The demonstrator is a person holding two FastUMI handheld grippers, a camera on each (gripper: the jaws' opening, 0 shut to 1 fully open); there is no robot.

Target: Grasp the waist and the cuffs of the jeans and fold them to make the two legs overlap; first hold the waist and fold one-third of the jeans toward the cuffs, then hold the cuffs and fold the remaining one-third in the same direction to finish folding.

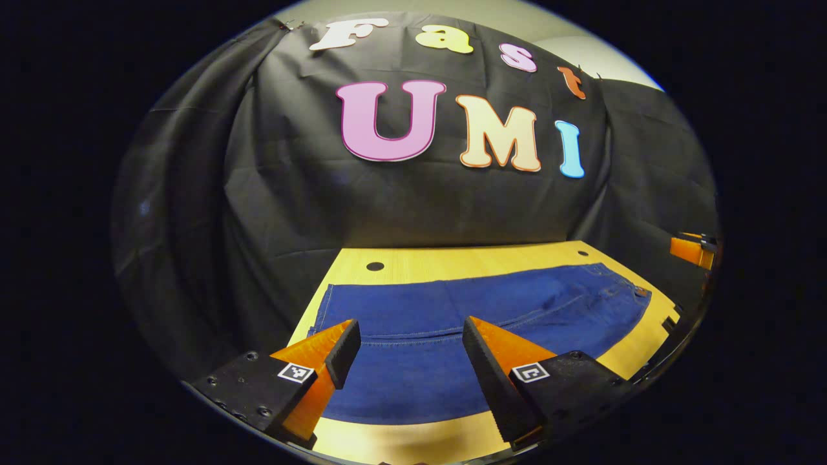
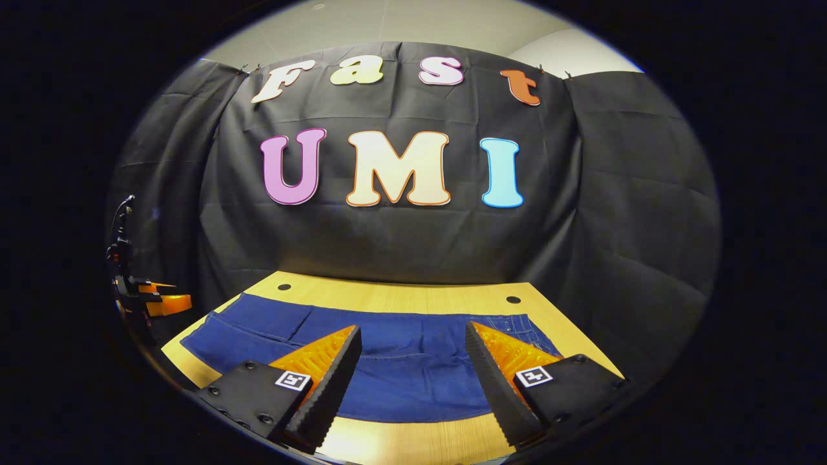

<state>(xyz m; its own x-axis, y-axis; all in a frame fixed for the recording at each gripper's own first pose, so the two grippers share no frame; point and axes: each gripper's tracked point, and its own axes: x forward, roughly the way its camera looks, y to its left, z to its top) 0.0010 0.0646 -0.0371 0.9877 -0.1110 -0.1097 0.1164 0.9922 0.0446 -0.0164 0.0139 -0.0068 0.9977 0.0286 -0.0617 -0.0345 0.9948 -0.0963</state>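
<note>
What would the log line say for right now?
jeans: flat on table | left hand-held gripper: open, above jeans | right hand-held gripper: open, above jeans

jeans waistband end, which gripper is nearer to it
Right. The right gripper hovers open by the jeans' waist end; the left gripper hovers open nearer the cuffs.

You see dark blue jeans lying flat on the table, waist toward three o'clock.
</note>
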